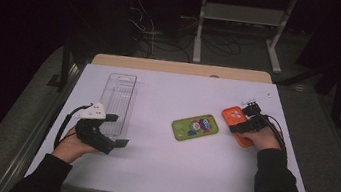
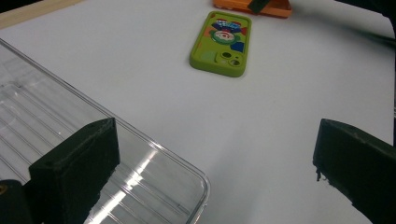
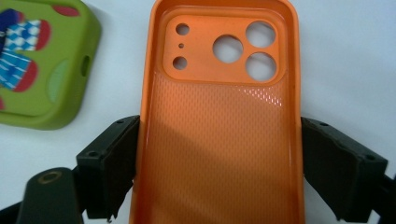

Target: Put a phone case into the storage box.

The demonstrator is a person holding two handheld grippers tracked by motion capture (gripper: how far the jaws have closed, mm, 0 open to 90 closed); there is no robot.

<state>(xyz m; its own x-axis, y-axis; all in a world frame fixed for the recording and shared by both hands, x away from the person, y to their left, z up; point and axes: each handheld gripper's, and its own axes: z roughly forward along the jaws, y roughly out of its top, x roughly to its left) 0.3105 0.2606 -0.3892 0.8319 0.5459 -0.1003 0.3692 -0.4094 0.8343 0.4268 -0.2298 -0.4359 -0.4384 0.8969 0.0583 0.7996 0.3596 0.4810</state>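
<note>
Right gripper [image 3: 219, 158] clamping jaws on orange phone case [image 3: 219, 116], case lying open side up on table [image 1: 158, 170], not yet lifted. Left gripper [image 2: 210, 163] waiting, jaws apart, straddling corner of clear plastic tray [image 2: 154, 163]. Green phone case [image 1: 195, 127] lying untouched mid-table. Tray empty; judging placement not yet begun.

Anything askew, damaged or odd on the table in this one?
Nothing stands out. The orange case lies inside-up between the right gripper's jaws, the green case lies flat mid-table, and the clear tray looks intact.
</note>
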